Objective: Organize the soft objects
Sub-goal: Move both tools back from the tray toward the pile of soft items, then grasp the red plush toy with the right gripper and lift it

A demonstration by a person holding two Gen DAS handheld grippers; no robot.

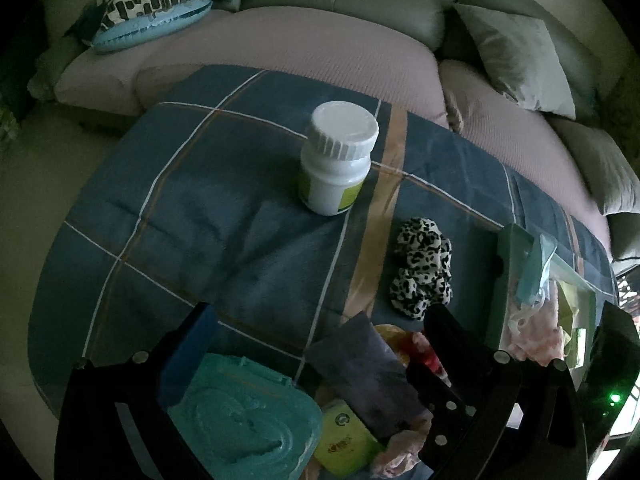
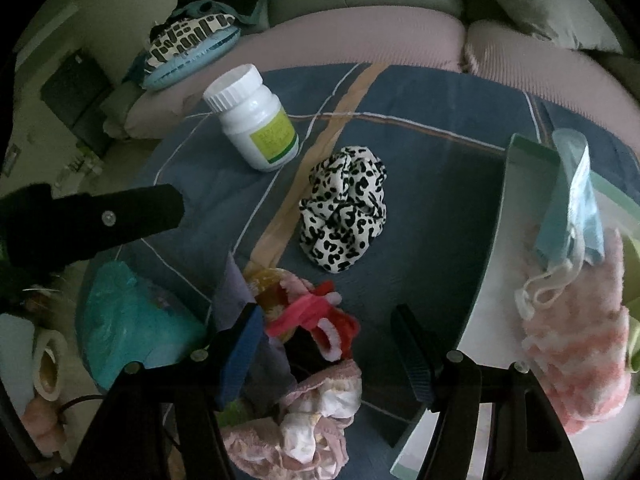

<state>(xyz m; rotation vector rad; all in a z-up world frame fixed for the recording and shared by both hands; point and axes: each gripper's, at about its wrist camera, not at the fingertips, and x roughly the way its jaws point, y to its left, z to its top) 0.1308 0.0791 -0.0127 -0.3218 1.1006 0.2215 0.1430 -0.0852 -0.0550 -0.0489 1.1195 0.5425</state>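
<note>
The right gripper (image 2: pixel 328 336) is hanging with its jaws standing wide apart, gripping nothing, over a heap of soft things (image 2: pixel 316 320) at the bottom centre of its frame. The left gripper (image 1: pixel 316 328) is also gaping, nothing clamped, above a teal wipes pack (image 1: pixel 236 412) and a grey cloth (image 1: pixel 360 364). Further up, a leopard-print scrunchie (image 2: pixel 344 212) is lying on the blue checked blanket (image 2: pixel 440 160), just right of its tan stripe. On the right, a pale green box (image 2: pixel 516 184) is holding a blue face mask (image 2: pixel 572 208) and a pink fluffy cloth (image 2: pixel 576 348). Beyond, a white bottle (image 2: pixel 256 120) is standing upright, upper left. Farthest back, a sofa (image 2: pixel 360 40) is filling the top.
</note>
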